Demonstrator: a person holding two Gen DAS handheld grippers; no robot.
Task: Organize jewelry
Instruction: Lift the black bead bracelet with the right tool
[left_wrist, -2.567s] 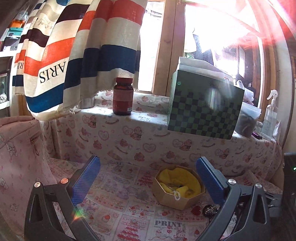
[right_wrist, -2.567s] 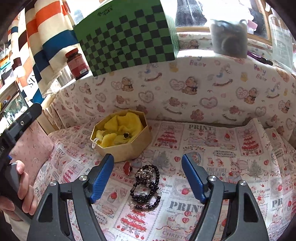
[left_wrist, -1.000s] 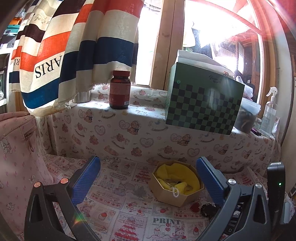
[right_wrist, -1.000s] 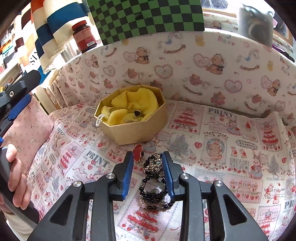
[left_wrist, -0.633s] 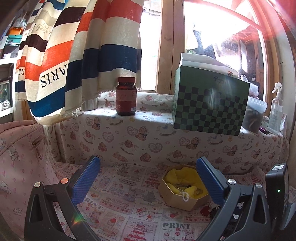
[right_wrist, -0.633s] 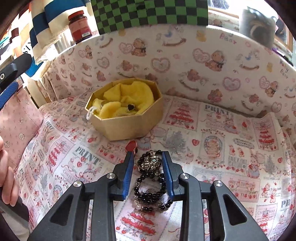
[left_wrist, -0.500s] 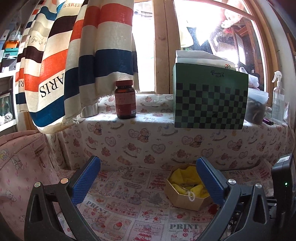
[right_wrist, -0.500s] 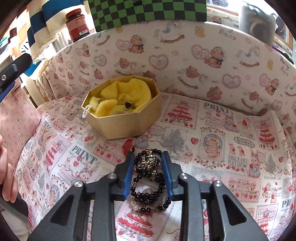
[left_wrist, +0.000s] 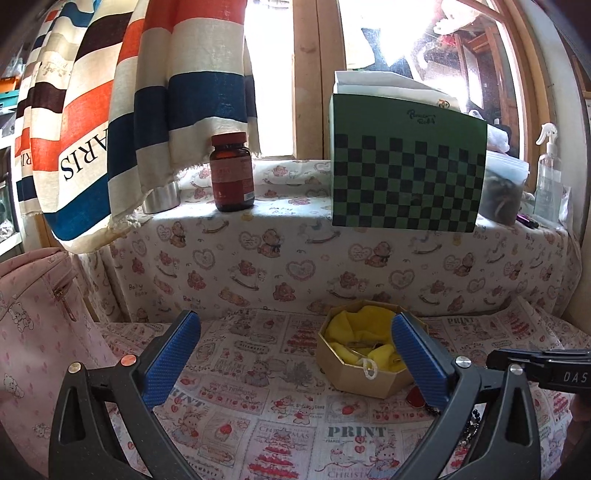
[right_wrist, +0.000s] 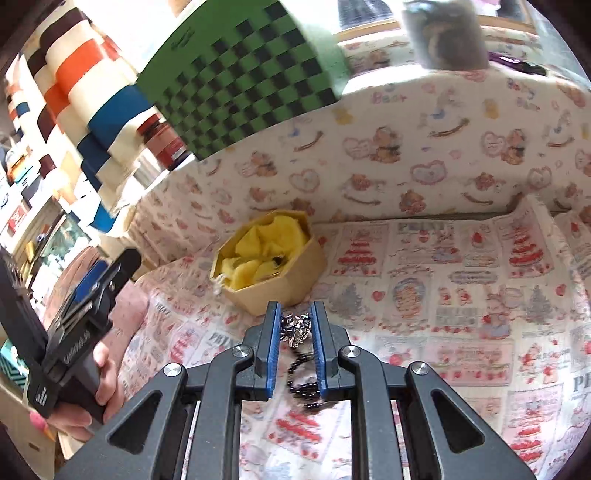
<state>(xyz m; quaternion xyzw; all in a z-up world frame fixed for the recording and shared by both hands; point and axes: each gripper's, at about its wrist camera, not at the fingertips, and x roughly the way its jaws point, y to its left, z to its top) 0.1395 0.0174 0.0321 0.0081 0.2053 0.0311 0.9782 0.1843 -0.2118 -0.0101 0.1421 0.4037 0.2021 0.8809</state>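
Observation:
An octagonal cardboard box (right_wrist: 291, 284) lined with yellow cloth sits on the printed cloth; it also shows in the left wrist view (left_wrist: 364, 376). My right gripper (right_wrist: 295, 314) is shut on a black bead bracelet (right_wrist: 303, 373) with a silver charm (right_wrist: 295, 326), lifted above the cloth just in front of the box. My left gripper (left_wrist: 293, 328) is open and empty, held above the cloth left of the box. A red heart piece (left_wrist: 415, 398) lies by the box's front right.
A green checkered box (left_wrist: 406, 173), a brown bottle (left_wrist: 232, 173) and a spray bottle (left_wrist: 548, 184) stand on the raised ledge behind. A striped cloth (left_wrist: 147, 92) hangs at left. A pink bag (left_wrist: 33, 332) stands at the left edge.
My right gripper closed on the bracelet and has lifted it off the cloth, tilting and pulling back. The left gripper rose and drifted, staying open.

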